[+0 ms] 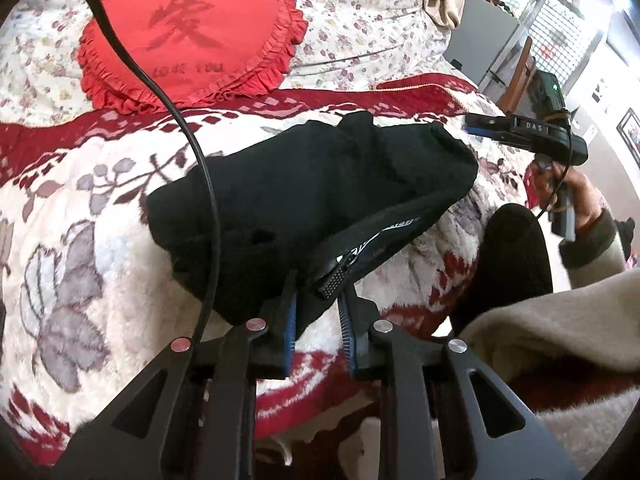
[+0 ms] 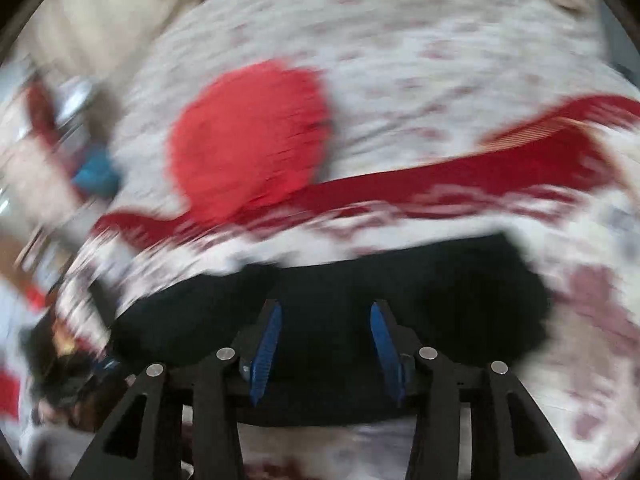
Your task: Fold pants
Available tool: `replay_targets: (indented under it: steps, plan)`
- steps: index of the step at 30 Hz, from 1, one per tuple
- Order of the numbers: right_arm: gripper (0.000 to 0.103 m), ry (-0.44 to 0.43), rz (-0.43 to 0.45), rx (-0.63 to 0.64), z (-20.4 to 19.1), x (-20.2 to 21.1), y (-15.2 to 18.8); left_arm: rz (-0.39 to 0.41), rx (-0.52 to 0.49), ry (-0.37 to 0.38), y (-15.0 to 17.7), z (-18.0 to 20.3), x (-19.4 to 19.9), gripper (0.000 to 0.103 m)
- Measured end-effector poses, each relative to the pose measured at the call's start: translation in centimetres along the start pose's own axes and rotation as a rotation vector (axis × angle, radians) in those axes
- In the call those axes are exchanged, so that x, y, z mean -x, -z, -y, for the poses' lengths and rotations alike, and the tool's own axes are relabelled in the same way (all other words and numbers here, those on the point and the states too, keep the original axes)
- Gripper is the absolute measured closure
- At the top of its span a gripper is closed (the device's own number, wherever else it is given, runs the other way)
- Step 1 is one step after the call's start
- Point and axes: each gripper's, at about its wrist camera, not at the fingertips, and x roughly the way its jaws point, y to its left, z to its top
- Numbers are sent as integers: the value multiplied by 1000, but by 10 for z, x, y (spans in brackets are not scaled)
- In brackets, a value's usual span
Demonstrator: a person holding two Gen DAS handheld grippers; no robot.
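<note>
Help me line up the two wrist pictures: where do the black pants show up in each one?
Left wrist view: the black pants lie folded in the middle, on the blanket, reaching down to the picture's lower centre.
Right wrist view: the black pants form a blurred dark band across the lower middle.
Shared landmark: the red heart cushion, upper left in the left view; upper centre-left in the right view.

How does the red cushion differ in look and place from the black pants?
The red cushion is heart-shaped, with a ruffled edge and dark characters on it. The black pants are a folded, lumpy bundle with a zipper showing. The cushion lies farther away on the flowered sheet, while the pants lie nearer, on the plush red-and-white blanket. Both are soft cloth things.
</note>
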Motion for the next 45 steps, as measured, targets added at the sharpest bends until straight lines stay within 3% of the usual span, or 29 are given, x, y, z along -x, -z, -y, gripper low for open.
replay_targets:
  steps: [2, 3, 5, 7, 11, 14, 16, 17, 18, 20, 21, 22, 23, 29, 35, 40, 43, 45]
  plan:
    - [58, -92, -59, 57, -35, -31, 5, 12, 12, -5, -2, -2, 0, 76]
    - [58, -106, -81, 74, -44, -40, 7, 29, 29, -18, -6, -4, -2, 66]
    - [58, -84, -117, 140, -67, -58, 11, 64, 49, 4, -15, -4, -7, 57]
    - [58, -59, -128, 172, -76, -68, 12, 86, 54, 8, -25, -3, -14, 57]
    - [54, -91, -120, 112, -73, -76, 5, 86, 72, 0, -29, -6, -14, 57]
    - [53, 7, -79, 174, -79, -90, -11, 116, 114, -20, -24, -20, 4, 57]
    - [48, 39, -74, 237, -82, -99, -23, 126, 152, -39, -20, -31, 15, 48]
    - [40, 48, -86, 269, -84, -107, -28, 130, 171, -58, -18, -38, 19, 33]
    - [37, 51, -109, 296, -85, -116, -31, 138, 190, -82, -17, -45, 22, 29]
    - [39, 15, -187, 327, -82, -135, -32, 152, 231, -97, -13, -58, 25, 29]
    - [47, -14, -221, 328, -79, -142, -31, 148, 255, -89, -10, -65, 24, 29]
    - [77, -36, -239, 327, -75, -147, -29, 143, 276, -81, -9, -71, 20, 29]
    - [93, -18, -234, 335, -73, -149, -27, 138, 290, -78, -8, -75, 16, 29]
    - [95, 13, -155, 361, -72, -140, -39, 75, 271, -47, -22, -69, -19, 29]
    - [97, 118, -65, 320, -65, -149, -68, 121, 236, -97, -53, -66, -29, 29]
    - [97, 147, -126, 257, -49, -182, -59, 67, 249, -173, -58, -82, -51, 29]
    - [90, 142, -108, 225, -49, -168, -57, 69, 327, -140, -54, -94, -49, 29]
    - [73, 136, -56, 219, -56, -141, -55, 104, 365, -129, -48, -99, -34, 29]
